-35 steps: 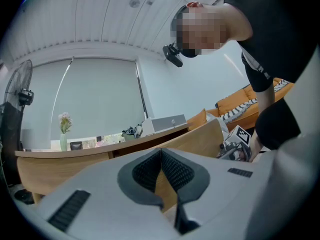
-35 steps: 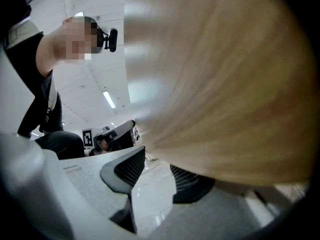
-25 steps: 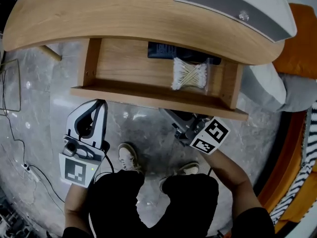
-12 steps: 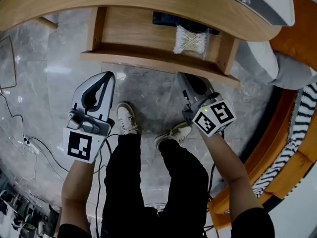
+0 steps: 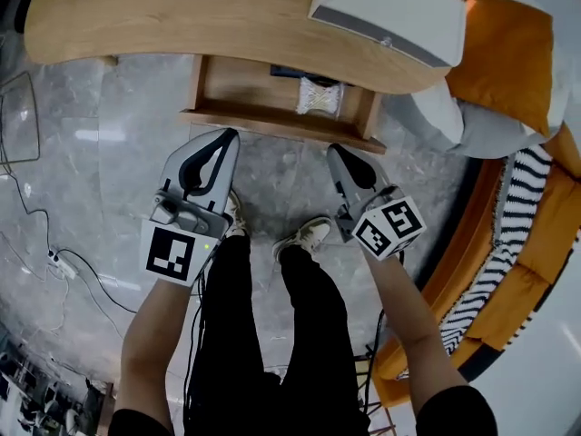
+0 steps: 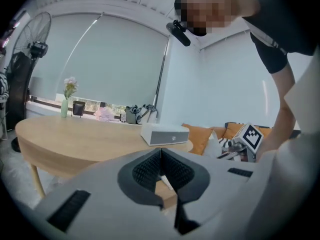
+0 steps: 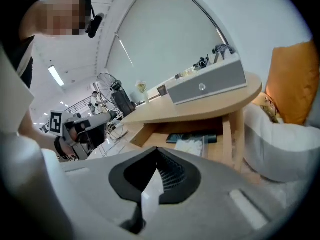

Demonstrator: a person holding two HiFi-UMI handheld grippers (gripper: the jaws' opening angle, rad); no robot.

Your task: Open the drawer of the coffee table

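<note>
Drawer (image 5: 272, 123) stands open under the counter (image 5: 182, 16), cotton-swab bag (image 5: 320, 96) inside. Left gripper (image 5: 229, 136) and right gripper (image 5: 334, 151) hang near it, jaws together, empty.

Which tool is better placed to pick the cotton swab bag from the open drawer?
Probably the right tool: it hangs nearer the cotton swab bag, at the right end of the drawer, than the left tool. Both are shut.

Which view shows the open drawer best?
Head view: it looks down into the pulled-out drawer, cotton-swab bag inside. The right gripper view shows it side-on under the tabletop; the left gripper view barely shows it.
</note>
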